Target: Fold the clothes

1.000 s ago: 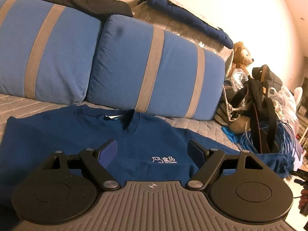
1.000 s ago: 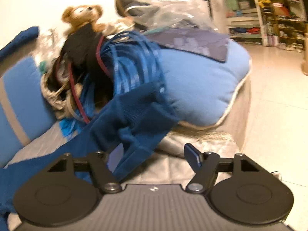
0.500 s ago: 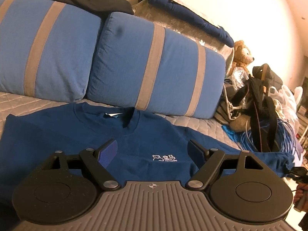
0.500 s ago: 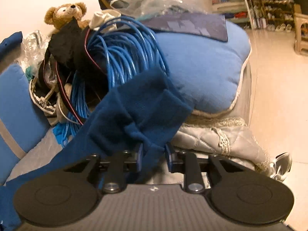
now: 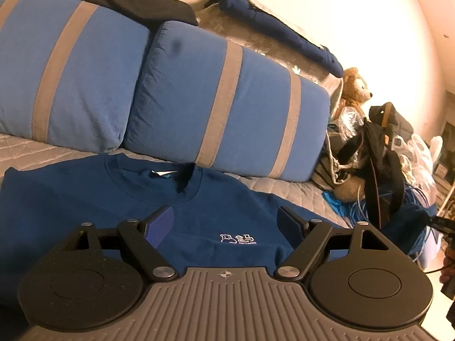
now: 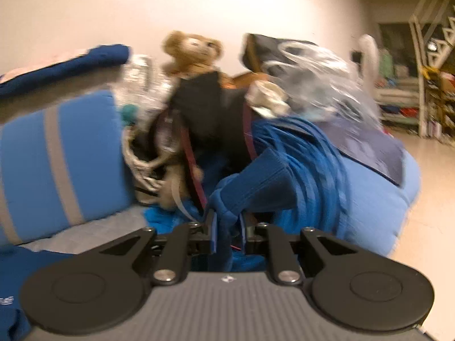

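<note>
- Navy knit, ribbed at the cuff: the sleeve (image 6: 264,182) of the sweatshirt is bunched between the pads of the right hand-held gripper (image 6: 227,228). Its jaws have just been closing and now stand nearly together, pinching the cloth.
- Left hand-held gripper (image 5: 224,221): jaws wide apart, nothing between them, hanging over the chest of the sweatshirt (image 5: 142,199).
- The sweatshirt lies face up and mostly flat on the quilted grey couch seat (image 5: 284,190), collar towards the cushions, small white embroidered logo on the chest.
- Risk 1: the grip looks to be on a thick, crumpled wad near the cuff. The soft knit could creep out of the pads under pull, dropping the sleeve mid-fold.
- Risk 2: the sleeve end sits right against a coil of blue cable (image 6: 321,170) and dark red straps (image 6: 193,164). Whether any strand is caught in the pinch is unclear; if so, the clutter pile comes along.
- Risk 3: with the left gripper not pinning the body, dragging the sleeve across could skew or wrinkle the torso.
- Surroundings: striped blue cushions (image 5: 227,99), matte woven fabric; a plush teddy bear (image 6: 193,54); crinkly clear plastic bags (image 6: 312,68).
</note>
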Demonstrator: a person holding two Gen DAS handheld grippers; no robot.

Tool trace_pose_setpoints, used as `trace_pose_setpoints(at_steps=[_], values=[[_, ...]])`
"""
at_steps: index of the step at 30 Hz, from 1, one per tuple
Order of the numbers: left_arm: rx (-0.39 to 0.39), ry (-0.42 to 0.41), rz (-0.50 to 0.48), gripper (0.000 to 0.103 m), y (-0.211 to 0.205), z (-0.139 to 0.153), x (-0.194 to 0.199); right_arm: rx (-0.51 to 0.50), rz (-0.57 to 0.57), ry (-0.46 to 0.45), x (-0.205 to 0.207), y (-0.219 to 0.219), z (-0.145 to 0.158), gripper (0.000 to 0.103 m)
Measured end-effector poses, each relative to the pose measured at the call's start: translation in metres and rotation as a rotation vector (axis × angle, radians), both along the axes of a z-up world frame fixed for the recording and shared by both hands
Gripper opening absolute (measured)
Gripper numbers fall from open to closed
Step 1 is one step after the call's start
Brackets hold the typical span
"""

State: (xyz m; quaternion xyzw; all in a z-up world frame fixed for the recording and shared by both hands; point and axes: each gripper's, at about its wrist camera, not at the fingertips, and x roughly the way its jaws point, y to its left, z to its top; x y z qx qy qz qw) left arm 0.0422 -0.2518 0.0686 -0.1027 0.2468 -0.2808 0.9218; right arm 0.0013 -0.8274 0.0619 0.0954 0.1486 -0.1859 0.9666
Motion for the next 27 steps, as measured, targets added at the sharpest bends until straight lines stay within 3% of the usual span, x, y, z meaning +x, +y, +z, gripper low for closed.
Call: trace_pose_setpoints(at_steps=[14, 19, 27], values=[[-0.025, 0.025, -0.016, 0.08, 0.001, -0.003, 0.003, -0.048, 0.324, 0.054, 0.077, 0.118, 0.046, 0.015], [-0.062, 0.057, -0.003, 0.08, 0.004, -0.005, 0.008, -0.021, 0.434, 0.103, 0.096, 0.158, 0.046, 0.015], [-0.127, 0.101, -0.006, 0.08, 0.011, -0.007, 0.013, -0.152, 0.64, 0.166, 0.097, 0.246, 0.025, 0.015]])
